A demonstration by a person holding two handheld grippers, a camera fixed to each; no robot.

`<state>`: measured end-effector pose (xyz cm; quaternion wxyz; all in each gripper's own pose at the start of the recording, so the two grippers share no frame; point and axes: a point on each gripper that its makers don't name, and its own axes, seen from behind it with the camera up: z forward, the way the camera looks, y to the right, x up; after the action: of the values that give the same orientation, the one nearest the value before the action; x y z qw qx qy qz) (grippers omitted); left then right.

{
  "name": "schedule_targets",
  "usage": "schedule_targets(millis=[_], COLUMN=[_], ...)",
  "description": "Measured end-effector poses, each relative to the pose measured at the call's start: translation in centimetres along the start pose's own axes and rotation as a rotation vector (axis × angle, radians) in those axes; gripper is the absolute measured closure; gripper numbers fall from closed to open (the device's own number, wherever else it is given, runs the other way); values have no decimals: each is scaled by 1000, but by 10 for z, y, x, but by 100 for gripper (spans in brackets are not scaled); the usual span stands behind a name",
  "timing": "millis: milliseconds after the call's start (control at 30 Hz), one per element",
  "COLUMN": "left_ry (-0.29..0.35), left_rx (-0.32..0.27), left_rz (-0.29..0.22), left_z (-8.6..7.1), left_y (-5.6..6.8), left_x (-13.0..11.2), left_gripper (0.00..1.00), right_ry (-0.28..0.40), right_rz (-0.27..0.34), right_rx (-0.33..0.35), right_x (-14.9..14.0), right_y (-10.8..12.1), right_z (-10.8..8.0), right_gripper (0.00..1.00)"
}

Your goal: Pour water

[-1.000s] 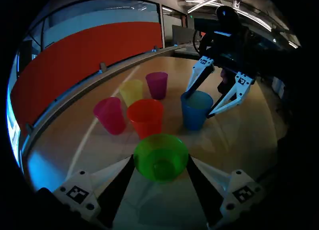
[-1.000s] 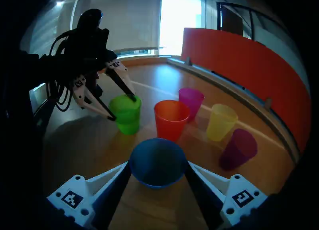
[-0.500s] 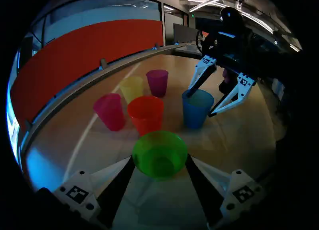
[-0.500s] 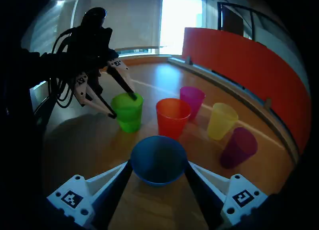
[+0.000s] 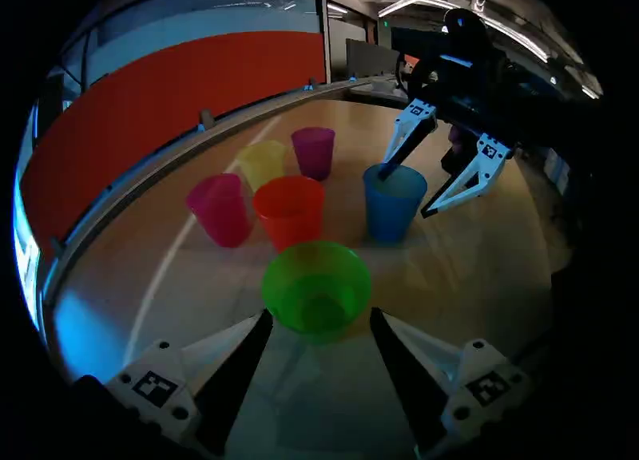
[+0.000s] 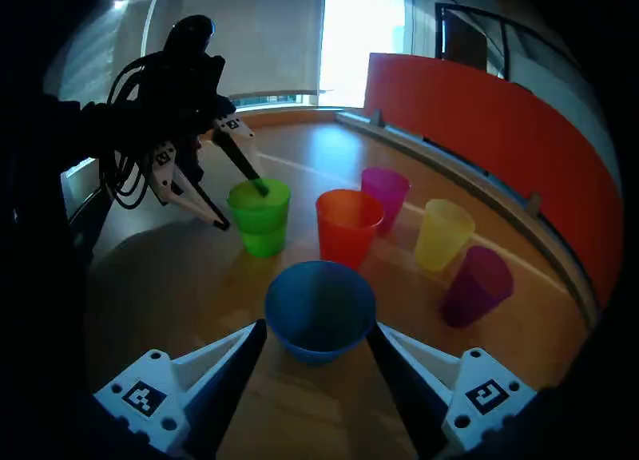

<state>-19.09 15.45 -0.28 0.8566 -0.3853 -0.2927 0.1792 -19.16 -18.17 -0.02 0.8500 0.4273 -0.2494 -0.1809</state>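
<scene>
A green cup (image 5: 317, 288) stands upright on the wooden table (image 5: 471, 260), between the fingers of my left gripper (image 5: 319, 315). That gripper is open, its tips level with the cup's sides. A blue cup (image 6: 319, 307) stands the same way between the open fingers of my right gripper (image 6: 317, 326). In the left gripper view the right gripper (image 5: 406, 193) straddles the blue cup (image 5: 394, 203) from behind. From the right gripper view, the left gripper (image 6: 243, 208) flanks the green cup (image 6: 259, 218). Whether either cup holds water is hard to tell.
Between the two held cups stand an orange cup (image 5: 289, 212), a pink cup (image 5: 220, 211), a yellow cup (image 5: 262, 163) and a purple cup (image 5: 313, 151). A red partition (image 5: 160, 101) runs along the table's far edge. A person's dark sleeve and cables (image 6: 152, 101) are behind the left gripper.
Both cups now sit slightly farther out between the fingers than before, as each gripper has shifted a little back or up. Finger spacing is unchanged and the cups stay upright.
</scene>
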Motion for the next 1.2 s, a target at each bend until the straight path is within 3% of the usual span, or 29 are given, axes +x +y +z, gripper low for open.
schedule_targets(millis=[400, 600, 900, 1200], left_ry=[5, 18, 61, 132], left_rx=[52, 87, 185, 312], left_rz=[-11, -42, -96, -195], left_z=[-17, -29, -55, -84], left_y=[-8, -13, -24, -43], left_x=[-9, -12, -12, -6], left_gripper=[10, 10, 10, 10], right_ry=[-4, -4, -5, 14], right_rz=[12, 29, 66, 157], right_rx=[-33, -54, -118, -244], right_x=[-6, -10, -16, -25], right_y=[0, 0, 5, 26], right_z=[-16, -26, -43, -68], right_gripper=[3, 3, 4, 4])
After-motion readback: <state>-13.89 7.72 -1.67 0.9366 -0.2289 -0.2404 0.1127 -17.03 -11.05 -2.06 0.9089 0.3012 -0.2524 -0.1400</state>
